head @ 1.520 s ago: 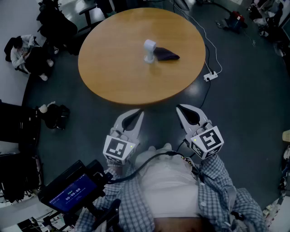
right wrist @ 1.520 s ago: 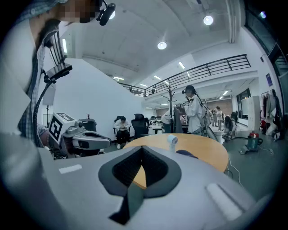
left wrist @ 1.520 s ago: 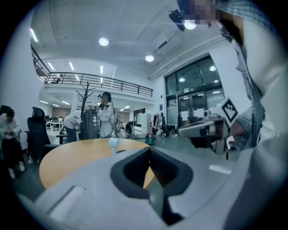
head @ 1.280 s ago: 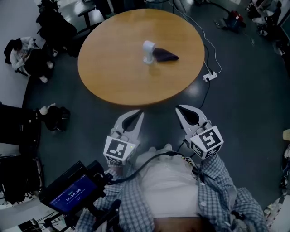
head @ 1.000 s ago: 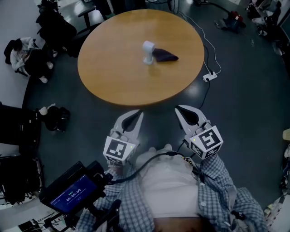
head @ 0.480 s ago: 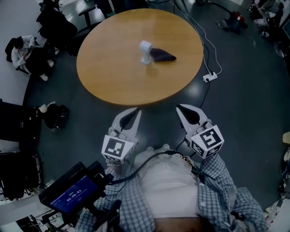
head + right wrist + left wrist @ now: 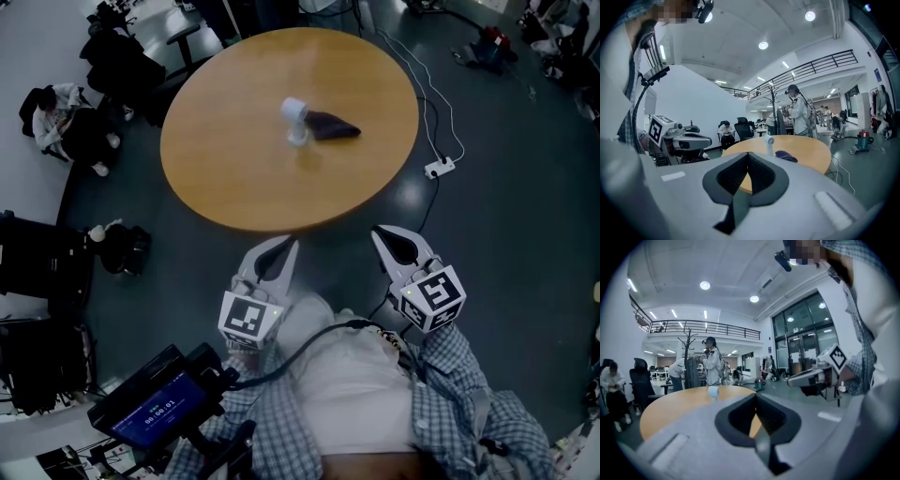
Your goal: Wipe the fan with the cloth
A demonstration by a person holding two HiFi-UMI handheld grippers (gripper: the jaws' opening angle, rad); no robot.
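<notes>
Overall: 2 grippers held out in front of the person, both short of the round desk [image 7: 244, 183], neither touching anything.
Left gripper [image 7: 284, 244]: jaws closed tip to tip, nothing between them; aimed roughly level at the near desk edge.
Right gripper [image 7: 379, 231]: jaws closed too, empty; alongside the left one, also aimed at the desk.
Fan [image 7: 294, 119]: small, white, upright on its stand, on the far half of the desk.
Cloth [image 7: 331, 126]: dark, crumpled, lying on the desk just right of the fan; may touch its base, can't confirm contact.
Gap: fan and cloth well apart from both grippers, with the bare near half of the desk between.
Floor: dark; white power strip [image 7: 439, 170] with its cable lies off the desk's right edge.
Background: seated person [image 7: 58, 111] at left among chairs; standing person [image 7: 711, 365] beyond the desk, next to a coat rack [image 7: 688, 363].
Rig: screen unit [image 7: 155, 412] with a blue display at lower left, by the person's left arm.
</notes>
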